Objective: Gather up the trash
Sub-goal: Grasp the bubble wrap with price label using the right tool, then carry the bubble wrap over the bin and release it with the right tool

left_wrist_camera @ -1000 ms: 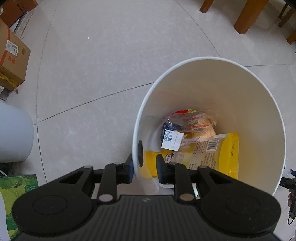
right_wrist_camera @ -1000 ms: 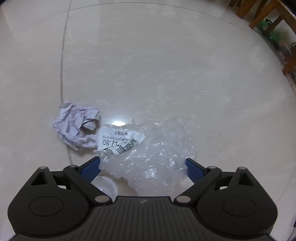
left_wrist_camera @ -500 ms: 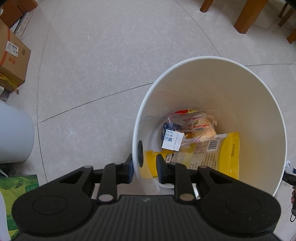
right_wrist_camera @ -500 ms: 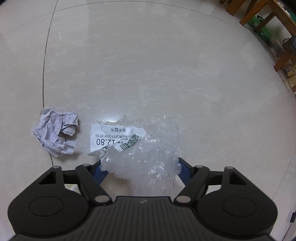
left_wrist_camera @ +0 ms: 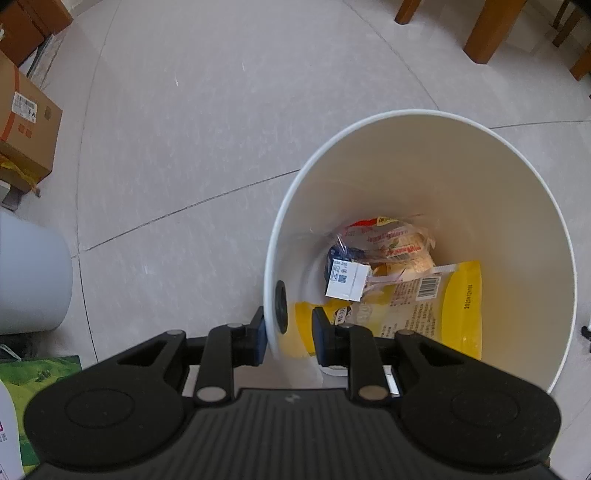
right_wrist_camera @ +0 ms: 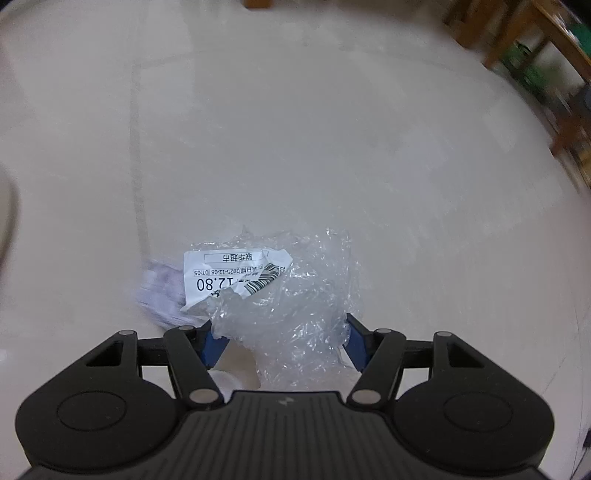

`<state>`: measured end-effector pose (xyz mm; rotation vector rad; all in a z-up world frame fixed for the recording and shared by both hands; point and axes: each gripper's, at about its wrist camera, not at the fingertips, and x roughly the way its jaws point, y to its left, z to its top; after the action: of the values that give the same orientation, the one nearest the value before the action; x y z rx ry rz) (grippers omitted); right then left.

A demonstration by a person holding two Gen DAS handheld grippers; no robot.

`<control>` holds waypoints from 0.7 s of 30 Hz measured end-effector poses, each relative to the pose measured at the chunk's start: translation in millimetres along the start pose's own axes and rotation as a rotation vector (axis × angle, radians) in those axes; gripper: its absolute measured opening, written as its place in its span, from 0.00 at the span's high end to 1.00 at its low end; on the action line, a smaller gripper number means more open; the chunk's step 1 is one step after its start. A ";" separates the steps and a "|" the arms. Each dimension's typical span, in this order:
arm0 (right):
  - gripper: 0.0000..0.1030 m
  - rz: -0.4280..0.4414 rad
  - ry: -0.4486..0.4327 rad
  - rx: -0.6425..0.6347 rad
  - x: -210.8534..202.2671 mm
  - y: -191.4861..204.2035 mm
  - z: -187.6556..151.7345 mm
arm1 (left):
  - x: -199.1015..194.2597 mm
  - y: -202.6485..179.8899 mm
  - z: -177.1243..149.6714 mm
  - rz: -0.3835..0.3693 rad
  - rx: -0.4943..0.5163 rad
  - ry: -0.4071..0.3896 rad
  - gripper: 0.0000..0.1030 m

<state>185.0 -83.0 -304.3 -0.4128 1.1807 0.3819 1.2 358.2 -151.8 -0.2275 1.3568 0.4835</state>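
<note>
Left wrist view: left gripper (left_wrist_camera: 287, 334) points steeply down at a white trash bin (left_wrist_camera: 517, 173) and is clamped on its near rim, one finger outside the wall, the other inside. Bin stands on pale floor tiles (left_wrist_camera: 221, 129). Inside the bin: a yellow snack bag (left_wrist_camera: 454, 295) against the near and right wall, a crumpled clear wrapper with red print (left_wrist_camera: 391, 243) behind it, and a small white carton with a blue label (left_wrist_camera: 347, 282) lying on top of both. Around the bin: cardboard boxes (left_wrist_camera: 26, 122) at the left edge, a white cylinder (left_wrist_camera: 29, 280) just below them, a green printed pack (left_wrist_camera: 37, 373) in the lower left corner, wooden furniture legs (left_wrist_camera: 487, 29) at the top right.

Right wrist view: right gripper (right_wrist_camera: 282, 341) also points mostly down. A crumpled clear plastic bag (right_wrist_camera: 295, 295) with a white price label (right_wrist_camera: 229, 277) sits between the blue pads (right_wrist_camera: 212, 341); jaws are closing, and both pads touch the sides of the plastic, so it reads as grasped. Bag appears off the floor, though motion blur makes that hard to confirm. A crumpled ball of pale paper (right_wrist_camera: 159, 291) lies on the floor, partly hidden behind the label's left edge and blurred. Wooden furniture (right_wrist_camera: 546, 55) blurs past the upper right corner. Floor (right_wrist_camera: 332, 147) under the bag is bare pale tile.
</note>
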 end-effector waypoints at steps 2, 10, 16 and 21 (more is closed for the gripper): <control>0.33 0.039 -0.027 -0.028 -23.1 13.6 8.9 | 0.1 -0.9 0.1 0.004 0.009 -0.002 0.79; 0.33 0.202 -0.127 -0.165 -126.0 78.0 55.2 | 0.5 1.1 1.0 0.001 -0.012 -0.005 0.79; 0.33 0.290 -0.204 -0.280 -196.9 134.2 93.8 | -1.0 2.2 1.0 -0.011 -0.013 -0.006 0.79; 0.33 0.344 -0.248 -0.386 -236.8 189.1 127.4 | -1.1 6.9 2.5 -0.034 -0.040 -0.002 0.79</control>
<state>115.1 127.0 -61.2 -0.4791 0.9322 0.9422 0.0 365.1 -149.3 -0.2820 1.3401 0.4825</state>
